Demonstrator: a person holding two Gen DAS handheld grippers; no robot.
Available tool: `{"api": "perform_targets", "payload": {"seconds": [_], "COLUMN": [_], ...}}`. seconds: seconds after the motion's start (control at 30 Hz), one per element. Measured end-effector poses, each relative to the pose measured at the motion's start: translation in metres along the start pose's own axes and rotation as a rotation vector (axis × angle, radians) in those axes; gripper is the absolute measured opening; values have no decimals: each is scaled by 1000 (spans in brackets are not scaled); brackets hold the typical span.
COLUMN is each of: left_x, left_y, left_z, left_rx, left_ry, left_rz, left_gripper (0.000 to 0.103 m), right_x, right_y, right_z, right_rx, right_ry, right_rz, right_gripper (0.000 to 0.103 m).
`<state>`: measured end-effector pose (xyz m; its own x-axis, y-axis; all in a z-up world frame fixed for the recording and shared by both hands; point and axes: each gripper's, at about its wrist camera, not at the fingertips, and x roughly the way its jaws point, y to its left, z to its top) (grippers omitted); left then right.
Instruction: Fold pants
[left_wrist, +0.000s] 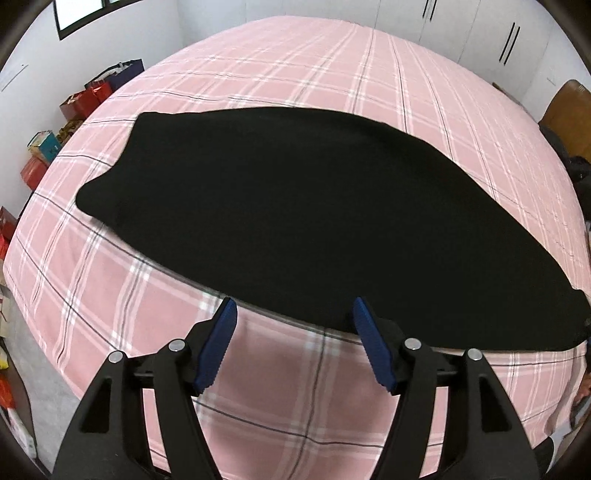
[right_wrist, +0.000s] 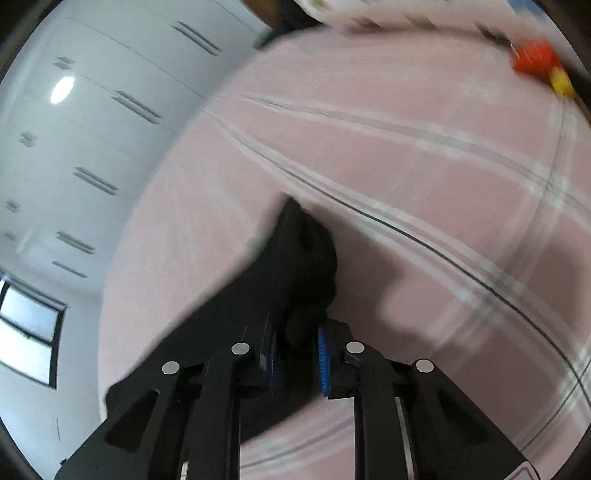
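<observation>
Black pants (left_wrist: 306, 214) lie folded lengthwise and flat across the pink plaid bed (left_wrist: 295, 66), running from upper left to lower right. My left gripper (left_wrist: 293, 314) is open and empty, its blue pads just at the near edge of the pants. In the blurred right wrist view, my right gripper (right_wrist: 297, 336) is shut on a bunched end of the black pants (right_wrist: 303, 254), held just above the bedsheet (right_wrist: 424, 184).
Red and coloured boxes and bags (left_wrist: 48, 147) stand on the floor left of the bed. White wardrobe doors (left_wrist: 480, 33) stand behind it. A brown headboard (left_wrist: 569, 114) is at the right. A red and yellow object (right_wrist: 539, 66) sits at the bed's far edge.
</observation>
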<state>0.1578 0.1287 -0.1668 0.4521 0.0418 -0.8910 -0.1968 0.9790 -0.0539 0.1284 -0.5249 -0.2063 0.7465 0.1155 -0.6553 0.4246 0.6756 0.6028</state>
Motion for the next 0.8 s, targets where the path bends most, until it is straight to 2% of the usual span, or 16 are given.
{"api": "perform_targets", "payload": {"seconds": [0.07,0.17,0.3,0.4,0.57,0.7,0.8], "left_x": [-1,-4,-12,-22,-31,-34,-27], "left_y": [10,20,43,55,68,73,73], "left_z": [-2,-7,-13,-17,-21,-29,-31], "left_rx": [-11,-47,-94,-74,-19,-2,16], "left_ry": [-8,-4,-18,-69,-132,-185,-186], "left_rz": [-4,-28,-52,-22,23,24,30], "left_gripper": [63,63,69,73,74,74,74], "right_x": [-5,-3,5,31,66,89,107], "right_y": [45,137,220,281,331,344,345], "right_z": [-5,-20,-66,-117,-196,-248,-277], "right_rx": [-86,-268,-449,-577,-723,-772,-819], "right_ry": [2,27,75,144,249,315,345], "right_rz": [36,87,124,138,104,72,31], "right_gripper": [16,16,16,16,16,16,18]}}
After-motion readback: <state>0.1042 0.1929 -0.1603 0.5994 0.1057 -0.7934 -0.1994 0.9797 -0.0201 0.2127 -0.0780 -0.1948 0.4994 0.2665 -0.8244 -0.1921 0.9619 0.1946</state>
